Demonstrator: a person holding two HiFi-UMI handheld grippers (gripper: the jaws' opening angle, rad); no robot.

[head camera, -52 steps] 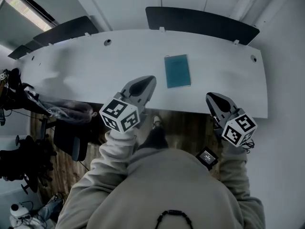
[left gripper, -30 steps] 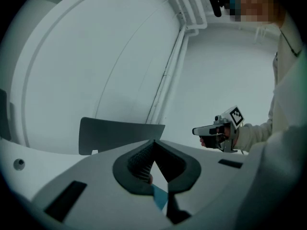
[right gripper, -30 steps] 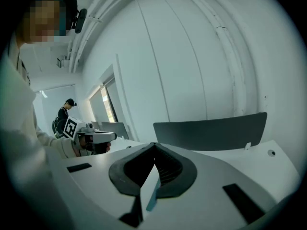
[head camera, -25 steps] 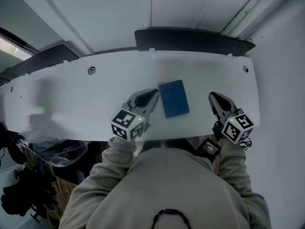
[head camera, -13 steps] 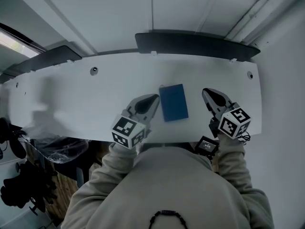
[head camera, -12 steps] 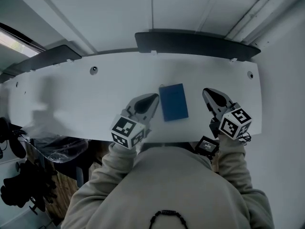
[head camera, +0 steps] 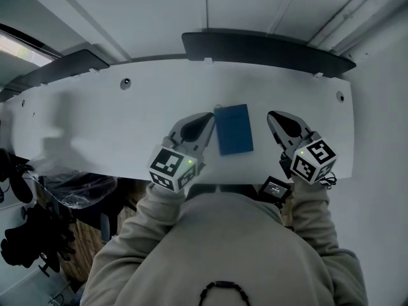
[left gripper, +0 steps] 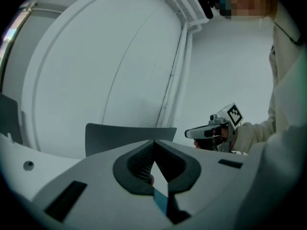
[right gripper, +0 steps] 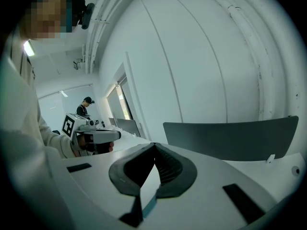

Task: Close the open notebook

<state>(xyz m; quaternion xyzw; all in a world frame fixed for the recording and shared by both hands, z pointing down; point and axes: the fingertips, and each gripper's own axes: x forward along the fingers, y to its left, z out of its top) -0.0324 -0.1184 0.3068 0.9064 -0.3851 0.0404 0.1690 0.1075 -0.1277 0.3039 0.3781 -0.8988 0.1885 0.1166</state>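
The slim blue rectangular notebook (head camera: pixel 233 129) at centre frame already lies closed, so nothing seems left, flanked by the clenched, empty left gripper (head camera: pixel 208 116) and right gripper (head camera: pixel 271 115).

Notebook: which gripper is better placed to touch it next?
Left, probably. The left gripper sits right beside the notebook, at its left edge, while the right gripper stands farther from its right edge.
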